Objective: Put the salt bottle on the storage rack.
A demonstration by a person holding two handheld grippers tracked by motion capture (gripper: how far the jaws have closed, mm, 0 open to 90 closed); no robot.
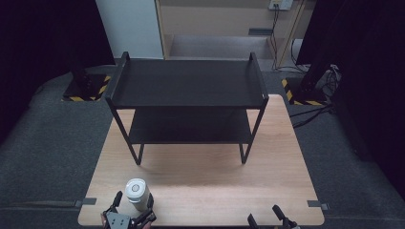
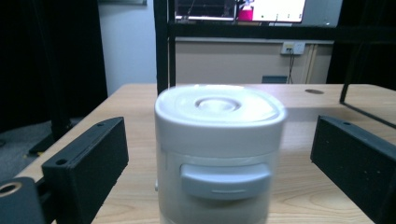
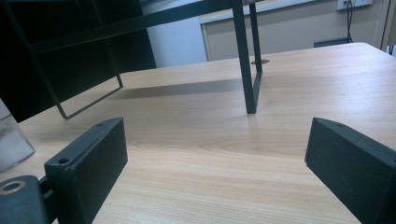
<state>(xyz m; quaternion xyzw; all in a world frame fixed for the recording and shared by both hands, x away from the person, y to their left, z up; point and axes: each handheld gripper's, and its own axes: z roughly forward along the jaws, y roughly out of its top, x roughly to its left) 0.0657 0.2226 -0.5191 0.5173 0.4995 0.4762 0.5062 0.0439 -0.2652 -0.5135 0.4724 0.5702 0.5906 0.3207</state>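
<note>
A clear canister with a white lid stands upright near the table's front left edge. In the left gripper view the canister sits between my two black jaws, which stand wide apart and do not touch it. My left gripper is open around it. My right gripper is at the front edge to the right, open, with bare wood between its jaws. The canister's clear wall shows at the left edge of the right gripper view.
A black two-tier metal shelf rack stands on the far half of the wooden table; its legs rise ahead of the right gripper. Grey tape tabs mark the front corners. Dark carpet surrounds the table.
</note>
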